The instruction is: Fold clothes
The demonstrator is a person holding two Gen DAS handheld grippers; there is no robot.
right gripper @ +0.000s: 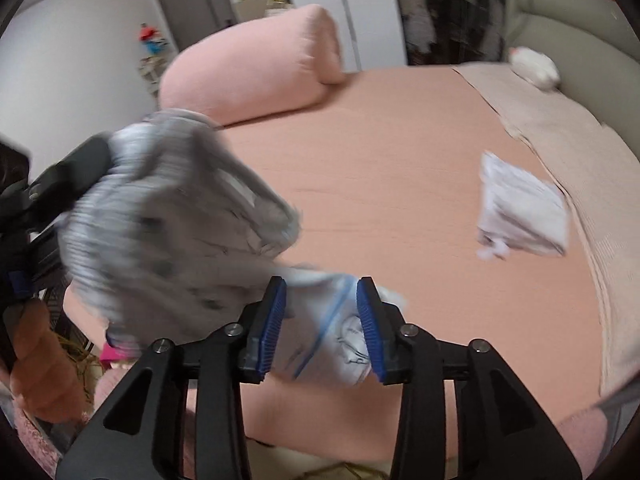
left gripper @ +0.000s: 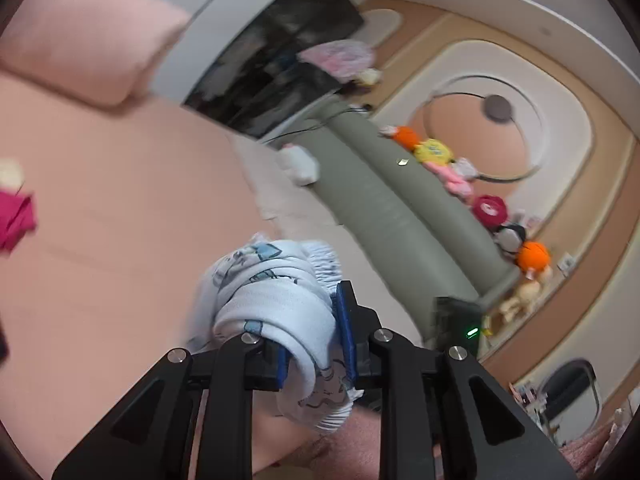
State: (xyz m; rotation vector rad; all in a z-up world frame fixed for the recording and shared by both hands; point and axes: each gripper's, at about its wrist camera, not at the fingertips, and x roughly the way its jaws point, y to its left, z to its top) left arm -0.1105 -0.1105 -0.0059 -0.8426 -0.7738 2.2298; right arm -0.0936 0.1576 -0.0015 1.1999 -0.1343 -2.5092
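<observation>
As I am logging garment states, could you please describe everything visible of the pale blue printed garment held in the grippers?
The pale blue printed garment is a small, soft knit piece with line drawings, blue patches and striped ribbed edging. It hangs bunched and unfolded above the pink bed, stretched between the left gripper and the right gripper, each shut on a fold of it. Motion blur hides its exact shape.

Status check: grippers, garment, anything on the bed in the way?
Left gripper shut on the printed garment. Right gripper shut on it too. Garment bunched, held above the bed. Folded white piece lies far right, apart.
</observation>
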